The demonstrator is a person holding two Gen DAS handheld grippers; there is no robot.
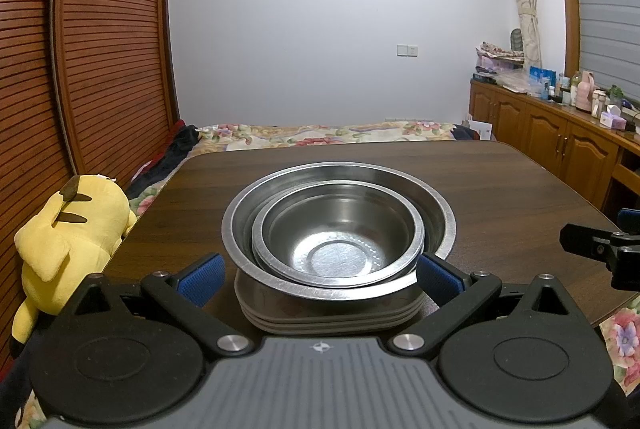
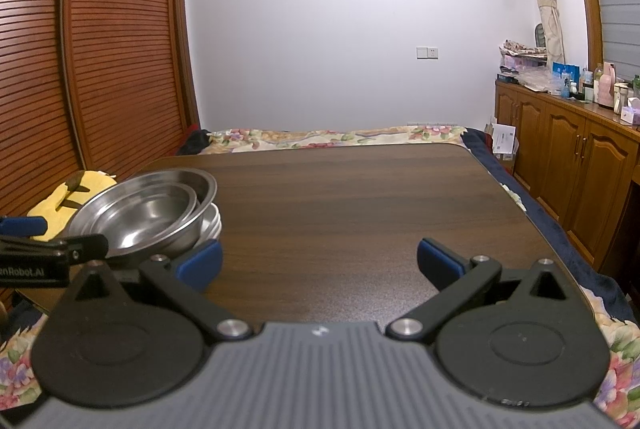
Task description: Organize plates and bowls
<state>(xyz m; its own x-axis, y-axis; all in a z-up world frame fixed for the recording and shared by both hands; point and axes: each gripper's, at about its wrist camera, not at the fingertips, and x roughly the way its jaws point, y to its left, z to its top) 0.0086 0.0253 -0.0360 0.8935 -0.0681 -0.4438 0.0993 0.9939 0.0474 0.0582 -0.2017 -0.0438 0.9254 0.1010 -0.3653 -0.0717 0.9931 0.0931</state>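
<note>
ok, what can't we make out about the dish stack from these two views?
- Plates under the large bowl: exact count unclear, bowls cover them in both views.
- Small bowl: underside hidden, left wrist view.
- Stack's left side: right wrist view, left gripper blocks it.
</note>
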